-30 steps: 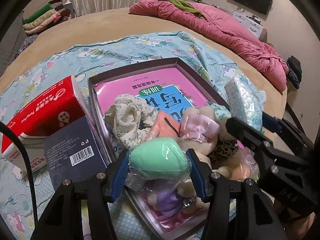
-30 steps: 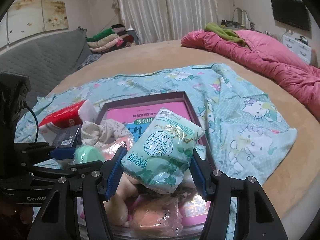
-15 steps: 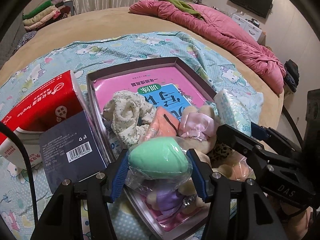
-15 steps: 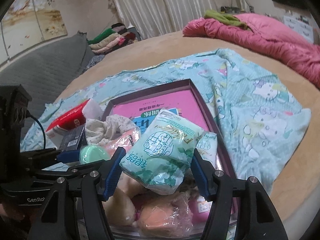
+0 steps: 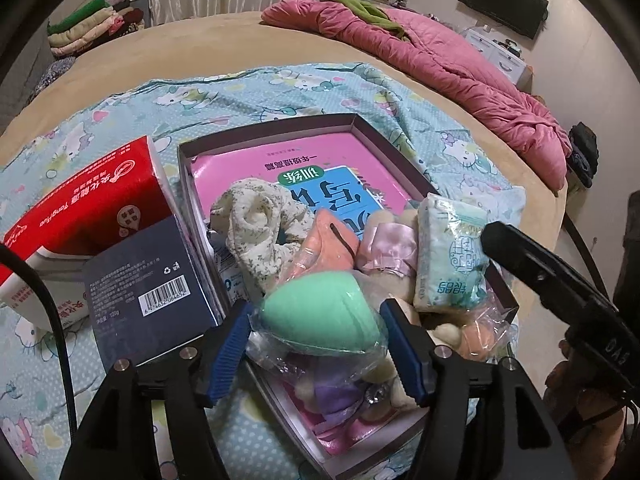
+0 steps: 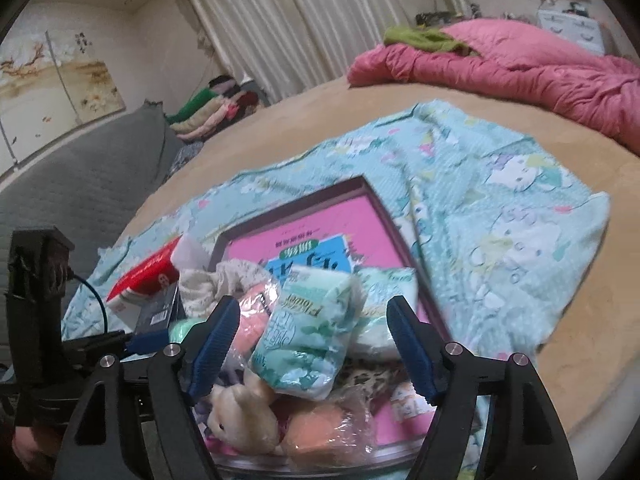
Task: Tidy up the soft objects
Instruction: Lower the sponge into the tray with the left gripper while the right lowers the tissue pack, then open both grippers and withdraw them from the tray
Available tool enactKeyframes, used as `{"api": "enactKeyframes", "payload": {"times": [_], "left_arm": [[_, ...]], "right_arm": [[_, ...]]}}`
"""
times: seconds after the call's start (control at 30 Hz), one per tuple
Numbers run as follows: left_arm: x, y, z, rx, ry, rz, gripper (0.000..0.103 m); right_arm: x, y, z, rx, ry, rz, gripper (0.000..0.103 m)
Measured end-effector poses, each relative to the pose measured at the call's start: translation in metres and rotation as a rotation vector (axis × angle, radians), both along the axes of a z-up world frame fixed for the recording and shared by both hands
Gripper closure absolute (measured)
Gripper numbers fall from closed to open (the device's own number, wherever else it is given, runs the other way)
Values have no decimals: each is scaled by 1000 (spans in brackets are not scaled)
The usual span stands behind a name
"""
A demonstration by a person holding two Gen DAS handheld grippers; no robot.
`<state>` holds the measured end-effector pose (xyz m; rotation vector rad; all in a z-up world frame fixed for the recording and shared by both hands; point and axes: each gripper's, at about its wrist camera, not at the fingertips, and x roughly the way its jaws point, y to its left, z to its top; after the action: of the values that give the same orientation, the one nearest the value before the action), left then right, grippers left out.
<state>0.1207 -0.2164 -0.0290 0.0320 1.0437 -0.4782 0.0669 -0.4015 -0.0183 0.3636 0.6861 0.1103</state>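
This is a bedroom in a home. A wide bed (image 5: 224,44) with a tan cover fills the room, a rumpled pink quilt (image 5: 440,60) heaped toward its far right edge. Pale curtains (image 6: 288,24) hang behind it, folded clothes (image 5: 92,28) are stacked by the far left corner, and a dark television (image 5: 502,0) hangs on the wall.

Left tool (image 5: 316,350) with matte black angular arms, ribbed blue pads on its fingers (image 5: 228,346), silver round screw heads, thin black cable at its side, right tool (image 6: 312,354) of the same build, white embossed lettering on its black body
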Motion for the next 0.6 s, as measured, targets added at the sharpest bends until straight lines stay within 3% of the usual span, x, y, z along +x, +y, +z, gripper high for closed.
{"api": "enactKeyframes", "payload": {"times": [0.33,0.6], "left_arm": [[-10,12,11,-52,-6,0,30],[-30,32,41,-51,-66,21,22]], "right_arm": [[-16,0,14,-59,-7,-61,25],[-34,16,52,-101,-68,-75,24]]}}
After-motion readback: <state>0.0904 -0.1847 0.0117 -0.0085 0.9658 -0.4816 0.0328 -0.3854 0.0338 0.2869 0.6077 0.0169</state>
